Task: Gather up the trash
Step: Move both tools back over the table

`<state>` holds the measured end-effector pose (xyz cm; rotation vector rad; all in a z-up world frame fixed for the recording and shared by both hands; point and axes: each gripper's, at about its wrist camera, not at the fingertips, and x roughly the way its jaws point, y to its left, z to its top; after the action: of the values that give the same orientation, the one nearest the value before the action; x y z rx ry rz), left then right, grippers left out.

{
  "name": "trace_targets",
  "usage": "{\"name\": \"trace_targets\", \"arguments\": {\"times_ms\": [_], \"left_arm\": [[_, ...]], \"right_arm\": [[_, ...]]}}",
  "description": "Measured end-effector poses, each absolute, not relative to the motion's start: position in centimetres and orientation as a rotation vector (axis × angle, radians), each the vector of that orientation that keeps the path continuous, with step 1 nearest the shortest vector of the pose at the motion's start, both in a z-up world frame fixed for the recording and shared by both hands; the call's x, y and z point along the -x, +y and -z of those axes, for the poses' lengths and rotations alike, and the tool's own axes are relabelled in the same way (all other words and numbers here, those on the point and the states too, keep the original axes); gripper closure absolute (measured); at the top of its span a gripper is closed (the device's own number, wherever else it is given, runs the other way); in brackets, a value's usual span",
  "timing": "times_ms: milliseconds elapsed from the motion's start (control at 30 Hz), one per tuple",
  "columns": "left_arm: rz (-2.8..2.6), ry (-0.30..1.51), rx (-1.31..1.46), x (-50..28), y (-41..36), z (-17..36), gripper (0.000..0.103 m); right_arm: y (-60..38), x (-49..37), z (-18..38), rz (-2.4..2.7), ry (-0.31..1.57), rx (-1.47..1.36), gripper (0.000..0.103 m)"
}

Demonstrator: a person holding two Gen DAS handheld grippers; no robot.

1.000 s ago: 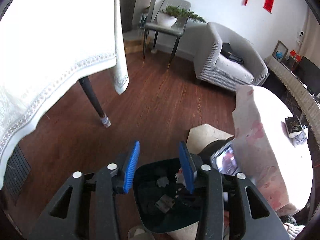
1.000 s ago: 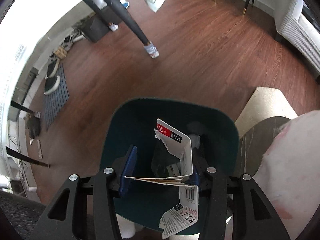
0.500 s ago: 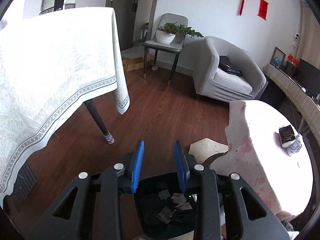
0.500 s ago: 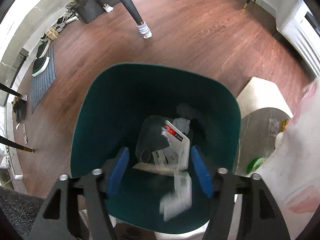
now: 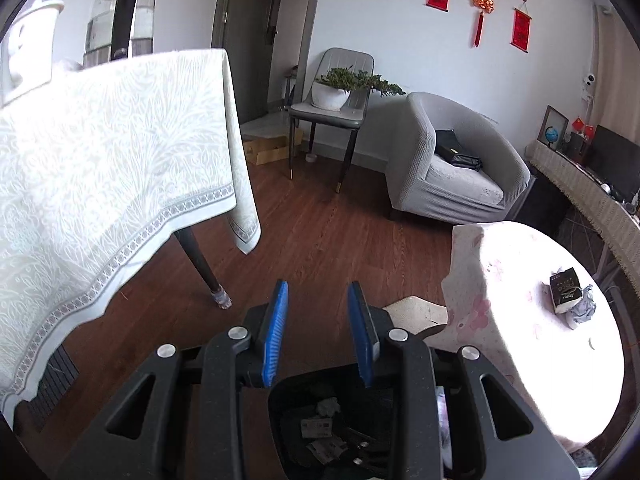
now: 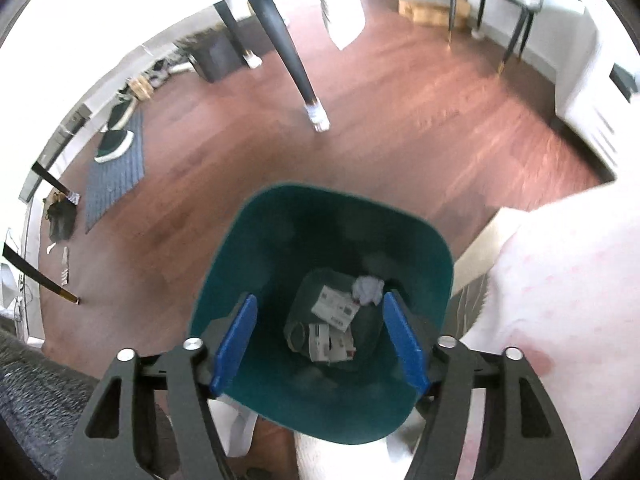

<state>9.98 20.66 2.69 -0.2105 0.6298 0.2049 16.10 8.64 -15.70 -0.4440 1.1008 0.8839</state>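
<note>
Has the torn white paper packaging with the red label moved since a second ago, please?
Yes. The torn white paper packaging has left the right gripper, whose jaws now stand open, and dropped to the bottom of the teal plastic bin.

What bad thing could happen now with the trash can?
The right tongs hang open right over the trash can, so swinging away low might bump its rim and tip it. A small box and crumpled paper sit near the round table's edge and could get knocked off.

no legible text; print on box (image 6: 335, 306) in bin (image 6: 320, 216) too blurred.
</note>
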Motion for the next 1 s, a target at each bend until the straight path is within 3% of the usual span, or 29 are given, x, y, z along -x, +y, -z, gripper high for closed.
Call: {"name": "trace_targets", "arguments": {"times_ms": [400,800,1000], "left_arm": [[-0.191,0.601,0.2,-10.8,19.1,-4.0,0.068],[-0.124,0.592,0.183,-12.8,14.9,-4.6,0.047],[-0.067,0.6,0.152,-14.2,11.4,-4.5,0.042]], "right_arm": [[6.3,-13.9,7.9,-0.947,0.905,0.433,0.045],[-0.2,-14.2,2.1,-0.873,0.77,0.377,0.046],[-4.6,-15.1,0.5,-0.806,0.753,0.314,0.046]]}}
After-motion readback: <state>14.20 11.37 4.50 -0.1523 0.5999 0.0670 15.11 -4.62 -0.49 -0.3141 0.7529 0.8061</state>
